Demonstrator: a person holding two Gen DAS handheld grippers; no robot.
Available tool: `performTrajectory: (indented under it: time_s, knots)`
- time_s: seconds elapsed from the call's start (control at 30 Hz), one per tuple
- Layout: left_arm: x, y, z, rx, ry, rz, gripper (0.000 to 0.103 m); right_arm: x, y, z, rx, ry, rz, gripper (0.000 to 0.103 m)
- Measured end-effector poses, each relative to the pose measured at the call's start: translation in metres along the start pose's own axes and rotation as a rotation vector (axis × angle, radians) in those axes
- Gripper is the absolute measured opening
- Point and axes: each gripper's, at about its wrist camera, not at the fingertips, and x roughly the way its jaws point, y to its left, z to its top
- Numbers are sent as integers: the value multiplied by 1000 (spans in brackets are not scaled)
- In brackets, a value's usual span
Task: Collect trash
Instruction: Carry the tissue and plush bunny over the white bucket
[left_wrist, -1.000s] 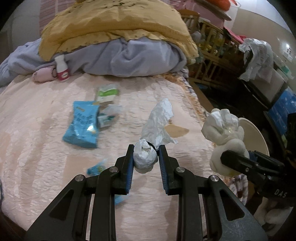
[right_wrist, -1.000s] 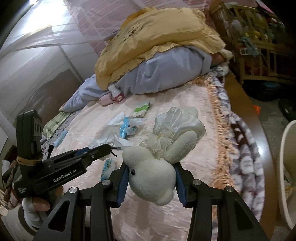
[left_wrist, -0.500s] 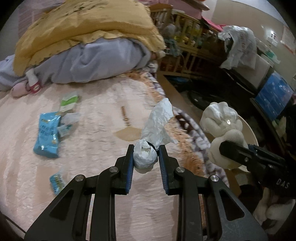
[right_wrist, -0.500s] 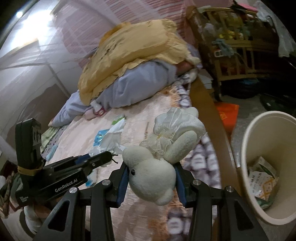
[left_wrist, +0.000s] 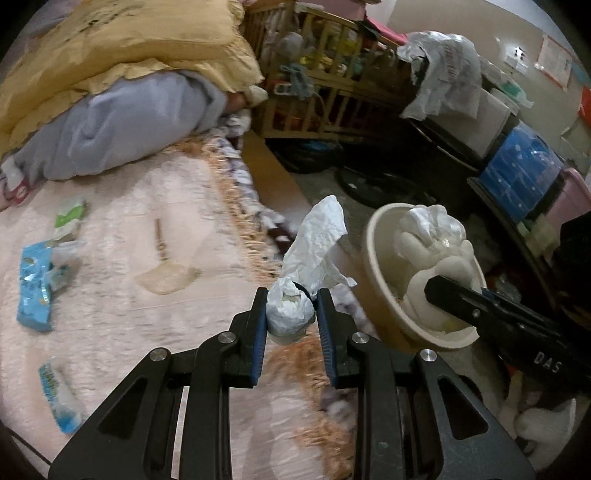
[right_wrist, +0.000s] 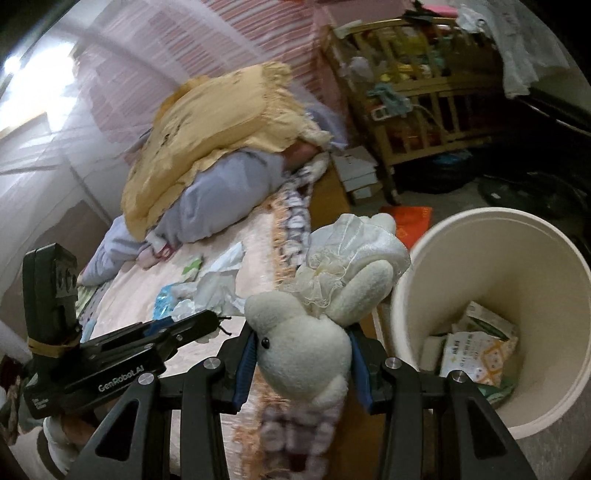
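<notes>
The left gripper (left_wrist: 290, 314) is clamped on a crumpled white tissue wad (left_wrist: 290, 310), its blue-padded jaws pressed against both sides, a loose tail of paper rising above the fingertips. The wad hangs over the fringed edge of a pink bedspread (left_wrist: 122, 258), near the rim of a cream waste bin (right_wrist: 491, 236) that stands on the floor just beside the bed. The right gripper (right_wrist: 301, 354) is closed around a white plush toy (right_wrist: 306, 343), held by its head between the jaws, the frilled body sticking up in front of the bin's near wall. Inside the bin lie printed paper packets (right_wrist: 476, 343). Behind on the bedspread remain a blue snack wrapper (left_wrist: 35, 284), a green-and-white packet (left_wrist: 70, 214) and a small blue wrapper (left_wrist: 59, 402), well apart from both grippers.
</notes>
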Motion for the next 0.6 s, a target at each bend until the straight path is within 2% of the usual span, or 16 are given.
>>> performTrajectory:
  time_s: [0.6]
  knots:
    - [48, -63, 20, 36, 58, -102, 23, -18, -75, 0, 151, -31, -70, 43]
